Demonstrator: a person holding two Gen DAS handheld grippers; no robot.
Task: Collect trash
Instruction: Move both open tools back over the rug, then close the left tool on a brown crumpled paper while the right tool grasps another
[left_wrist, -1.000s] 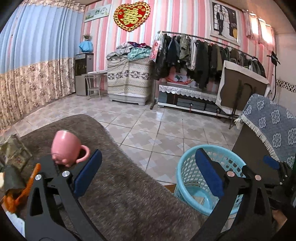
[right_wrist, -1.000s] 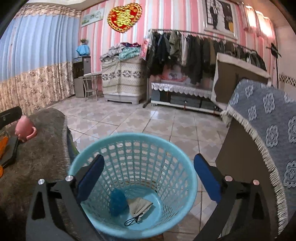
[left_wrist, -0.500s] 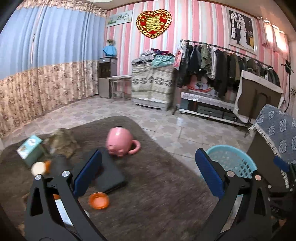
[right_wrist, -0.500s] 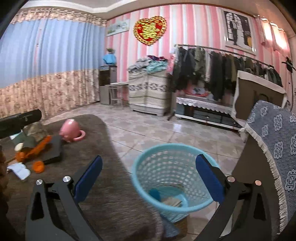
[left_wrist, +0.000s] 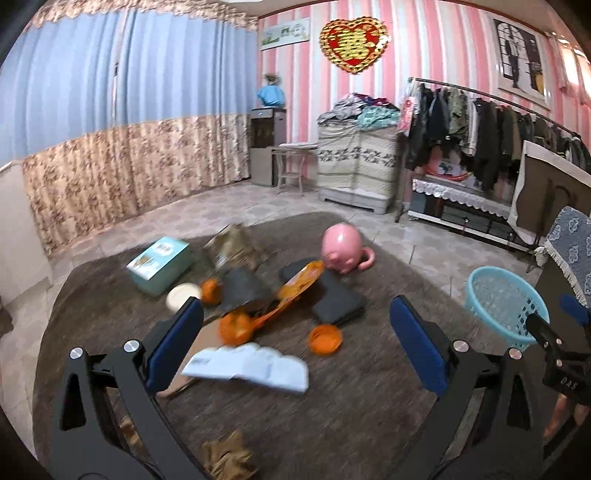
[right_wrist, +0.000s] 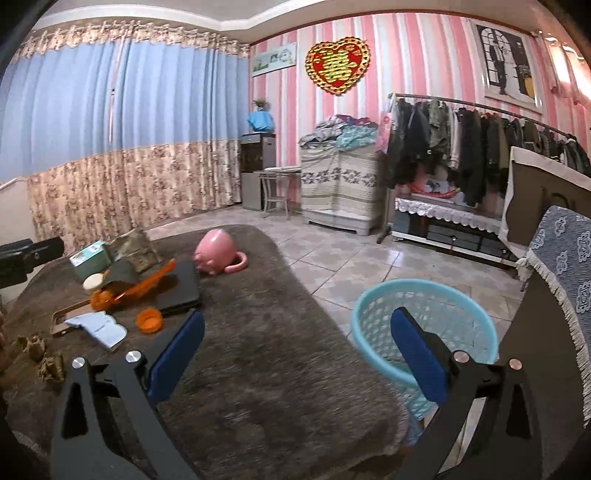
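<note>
Trash lies in a loose cluster on the brown fuzzy cloth of the desk (left_wrist: 362, 413): a crumpled white paper sheet (left_wrist: 247, 365), a round orange plastic cap (left_wrist: 325, 339), brown crumpled scraps (right_wrist: 40, 354) at the near edge, and an orange plastic strip (left_wrist: 291, 291) propped across a dark flat pad (left_wrist: 332, 295). Motion blur softens most outlines in the left wrist view.

Non-trash items share the same area: a pink glossy ceramic mug (left_wrist: 341, 249) resting on its side, and a teal cardboard box (left_wrist: 160, 264) at the far side of the cluster.

The light blue perforated plastic basket (right_wrist: 424, 325) stands on the tiled floor just beside the desk edge, mouth up, so items can be dropped in without a long carry.

Left tongs (left_wrist: 295, 350): blue pads spread wide, nothing between them, aimed over the white paper sheet. Judgement: this sheet is the likely next pick; it is thin and flat, so a grasp at a raised edge is advisable.

Right tongs (right_wrist: 295, 354): also spread wide and empty, held above the desk cloth between the cluster and the basket.
</note>
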